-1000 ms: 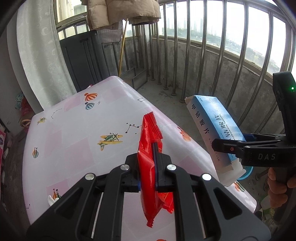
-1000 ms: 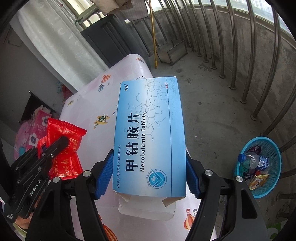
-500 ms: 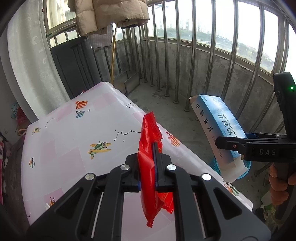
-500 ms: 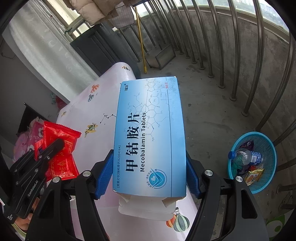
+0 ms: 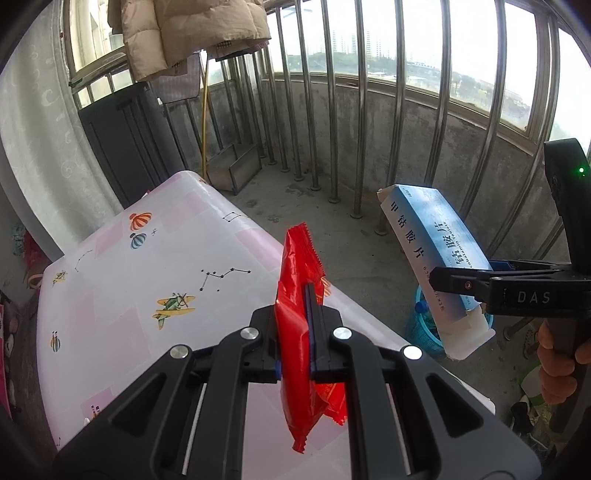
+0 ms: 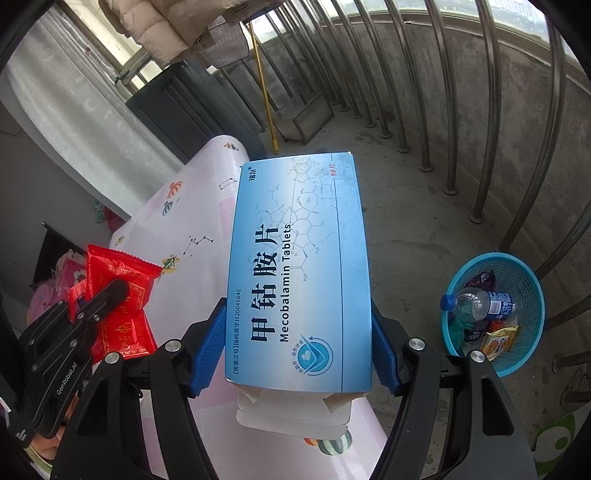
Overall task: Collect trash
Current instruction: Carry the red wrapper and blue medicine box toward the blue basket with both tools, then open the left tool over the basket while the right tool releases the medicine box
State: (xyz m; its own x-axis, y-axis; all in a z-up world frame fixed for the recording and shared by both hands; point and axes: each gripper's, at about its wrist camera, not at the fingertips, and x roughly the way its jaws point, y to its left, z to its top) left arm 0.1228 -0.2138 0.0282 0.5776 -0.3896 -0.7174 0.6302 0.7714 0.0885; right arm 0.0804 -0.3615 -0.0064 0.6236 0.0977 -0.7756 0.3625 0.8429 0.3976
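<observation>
I'm carrying both pieces binward: left gripper (image 5: 295, 314) clamps the red wrapper (image 5: 299, 332), right gripper (image 6: 295, 343) grips the blue box (image 6: 299, 266). Next, reach above the basket (image 6: 532, 291), right of the box, and release.

Left wrist view: sits just behind the left claw (image 5: 308, 325), facing forward and steeply down over the surface (image 5: 147, 280) toward the balcony railing (image 5: 332, 110); the claw fills the lower frame, very near.

Right wrist view: sits just behind the right claw (image 6: 295, 354), also tilted down, facing the concrete floor (image 6: 413, 229) and blue basket (image 6: 524, 354).

Shared: the surface, railing, hanging coat (image 5: 192, 33), and each view catches the other claw at its edge.
</observation>
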